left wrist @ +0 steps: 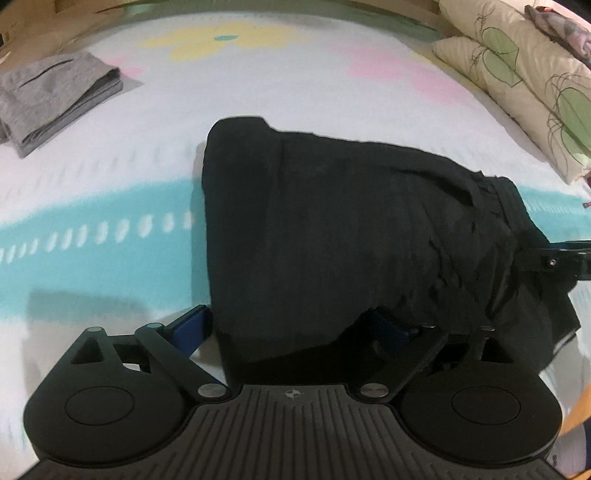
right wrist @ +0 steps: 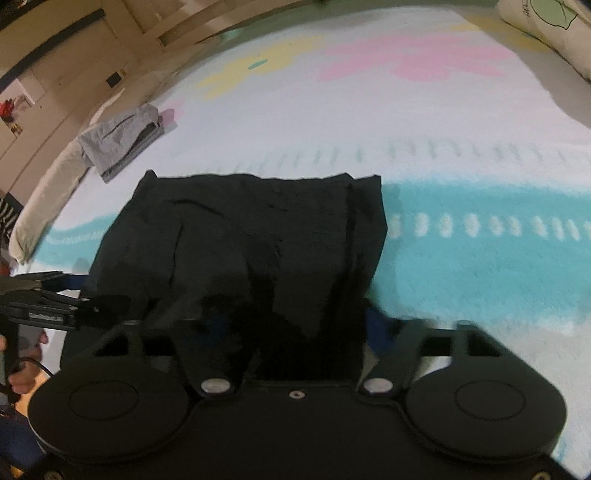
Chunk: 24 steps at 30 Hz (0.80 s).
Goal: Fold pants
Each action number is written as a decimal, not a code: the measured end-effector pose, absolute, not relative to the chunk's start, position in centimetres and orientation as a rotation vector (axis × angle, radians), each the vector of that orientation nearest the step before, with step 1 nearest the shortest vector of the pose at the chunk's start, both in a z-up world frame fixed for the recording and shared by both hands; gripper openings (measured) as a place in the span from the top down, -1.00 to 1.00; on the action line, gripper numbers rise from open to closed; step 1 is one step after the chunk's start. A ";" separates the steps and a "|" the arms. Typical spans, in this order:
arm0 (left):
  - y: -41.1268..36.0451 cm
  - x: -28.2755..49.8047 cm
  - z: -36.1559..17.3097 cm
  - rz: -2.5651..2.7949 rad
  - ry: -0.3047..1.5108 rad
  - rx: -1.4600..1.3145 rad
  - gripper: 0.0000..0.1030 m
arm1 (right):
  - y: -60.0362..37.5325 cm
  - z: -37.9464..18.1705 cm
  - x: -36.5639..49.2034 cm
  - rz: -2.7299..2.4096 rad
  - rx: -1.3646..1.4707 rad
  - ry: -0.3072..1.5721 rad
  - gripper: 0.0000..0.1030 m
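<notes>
Black pants (left wrist: 332, 221) lie folded into a thick block on the bed. In the left wrist view my left gripper (left wrist: 290, 326) stands open at the block's near edge. One of its blue pads (left wrist: 192, 328) sits just left of the cloth and the other is half covered by it. In the right wrist view the pants (right wrist: 258, 229) fill the gap of my right gripper (right wrist: 297, 323). Its blue fingers (right wrist: 376, 326) close on the bunched near end. The right gripper (left wrist: 546, 260) reaches into the creased right end. The left gripper (right wrist: 85, 295) is at the left edge.
A folded grey garment (left wrist: 55, 99) (right wrist: 118, 140) lies at the far left of the bed. Patterned pillows (left wrist: 517, 74) (right wrist: 546, 26) line the far right. The sheet (left wrist: 295, 92) is white with pastel flowers and a teal band. A person's hand (right wrist: 22, 376) holds the left tool.
</notes>
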State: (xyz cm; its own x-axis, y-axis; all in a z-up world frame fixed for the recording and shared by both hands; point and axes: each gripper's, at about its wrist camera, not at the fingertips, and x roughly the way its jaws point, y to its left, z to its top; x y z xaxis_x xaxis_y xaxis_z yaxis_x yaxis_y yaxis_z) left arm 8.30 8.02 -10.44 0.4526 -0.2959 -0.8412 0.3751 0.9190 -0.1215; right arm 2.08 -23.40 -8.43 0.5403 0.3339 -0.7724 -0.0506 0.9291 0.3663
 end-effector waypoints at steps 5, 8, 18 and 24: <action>7.3 8.1 -9.4 -0.386 0.963 0.095 0.18 | -23.3 -7.7 2.2 0.268 0.321 0.963 0.39; 6.9 7.6 -8.5 -0.372 0.937 0.128 0.49 | -22.5 -6.9 2.1 0.273 0.276 0.952 0.44; 6.4 8.4 -5.8 -0.329 0.853 0.119 0.65 | -20.8 -3.2 4.0 0.252 0.209 0.846 0.47; 6.2 12.8 -3.7 -0.275 0.802 0.080 0.64 | -19.5 -1.6 8.5 0.211 0.215 0.770 0.47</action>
